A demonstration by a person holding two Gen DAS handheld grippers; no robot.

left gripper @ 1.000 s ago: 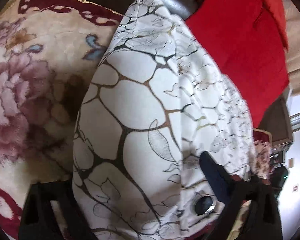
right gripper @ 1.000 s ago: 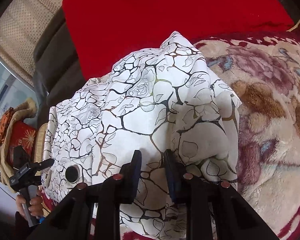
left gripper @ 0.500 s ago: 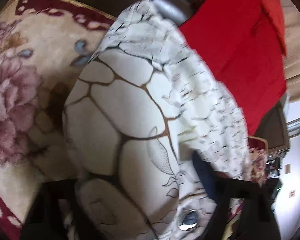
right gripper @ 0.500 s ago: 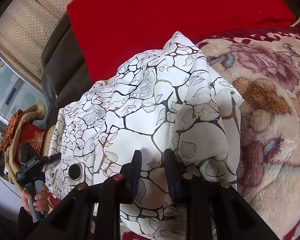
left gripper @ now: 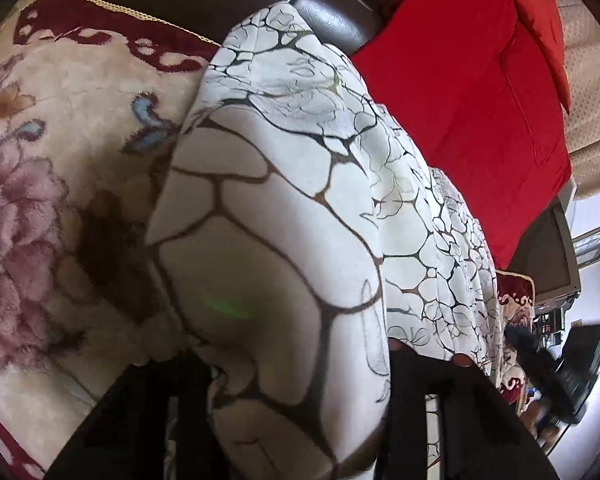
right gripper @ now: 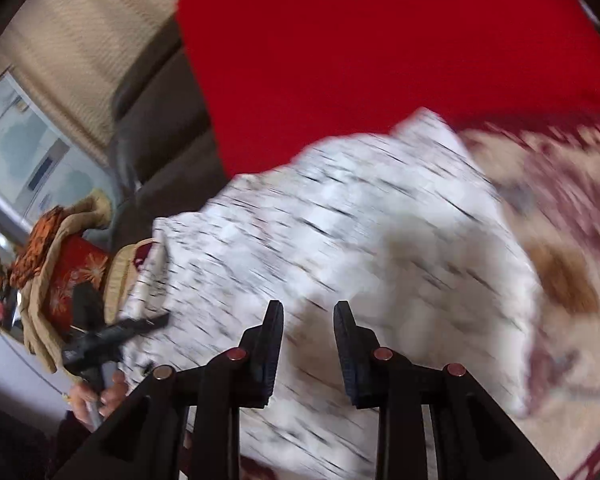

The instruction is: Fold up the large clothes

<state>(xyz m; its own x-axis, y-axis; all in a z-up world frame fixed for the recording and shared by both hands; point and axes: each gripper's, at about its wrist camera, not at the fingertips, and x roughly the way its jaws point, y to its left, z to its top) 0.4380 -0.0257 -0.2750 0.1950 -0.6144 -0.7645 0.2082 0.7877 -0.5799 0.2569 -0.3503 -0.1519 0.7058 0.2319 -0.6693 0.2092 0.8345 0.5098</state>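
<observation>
The white garment [left gripper: 300,208] lies on the floral blanket [left gripper: 60,200], just near the red cushion [left gripper: 460,100]; its long axis runs near to far in the left wrist view, narrowing toward the far tip at the dark sofa back. The left hand-held gripper [left gripper: 300,400] is closing on a bunched near fold; a thin bite could slip free when pulled. The right hand-held gripper [right gripper: 306,344] stands slightly open and opening, nothing pinched; its view is blurred, so a rushed regrasp may catch extra layers and skew the fold.
</observation>
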